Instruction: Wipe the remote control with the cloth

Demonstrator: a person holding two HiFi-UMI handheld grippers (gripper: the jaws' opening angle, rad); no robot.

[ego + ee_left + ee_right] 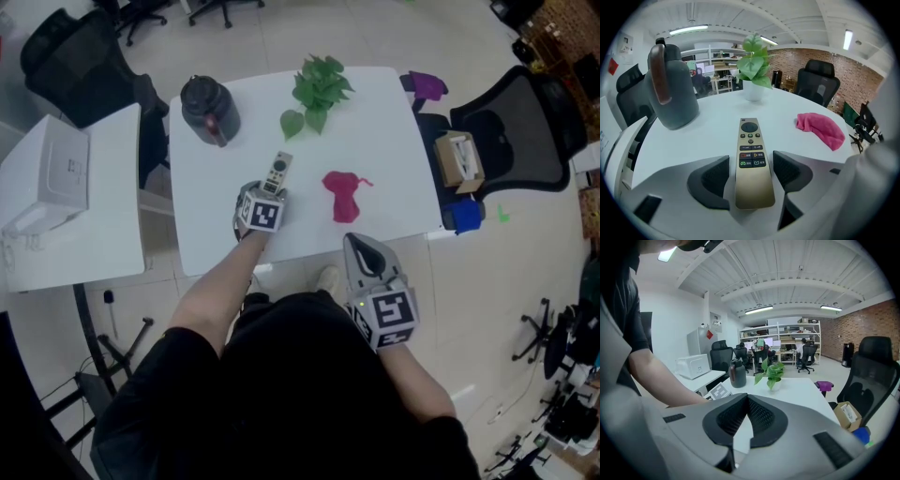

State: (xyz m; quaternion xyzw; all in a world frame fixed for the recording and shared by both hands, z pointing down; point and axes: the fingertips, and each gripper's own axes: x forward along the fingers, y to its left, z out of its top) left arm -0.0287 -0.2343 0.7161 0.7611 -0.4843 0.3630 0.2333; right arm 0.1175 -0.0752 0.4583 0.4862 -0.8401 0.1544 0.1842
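A gold remote control (278, 174) lies flat on the white table (384, 131), pointing away from me. My left gripper (269, 194) is open around its near end, and in the left gripper view the remote (751, 154) sits between the two pads (715, 180) with a small gap on each side. The pink cloth (343, 195) lies crumpled to the right of the remote, seen at the right in the left gripper view (821, 129). My right gripper (362, 247) hovers by the table's front edge, shut with nothing in it (746, 416).
A dark jug (209, 110) stands at the back left of the table and a small potted plant (317, 91) at the back middle. A second white table with a white appliance (58, 173) is to the left. An office chair holding a cardboard box (459, 159) stands at the right.
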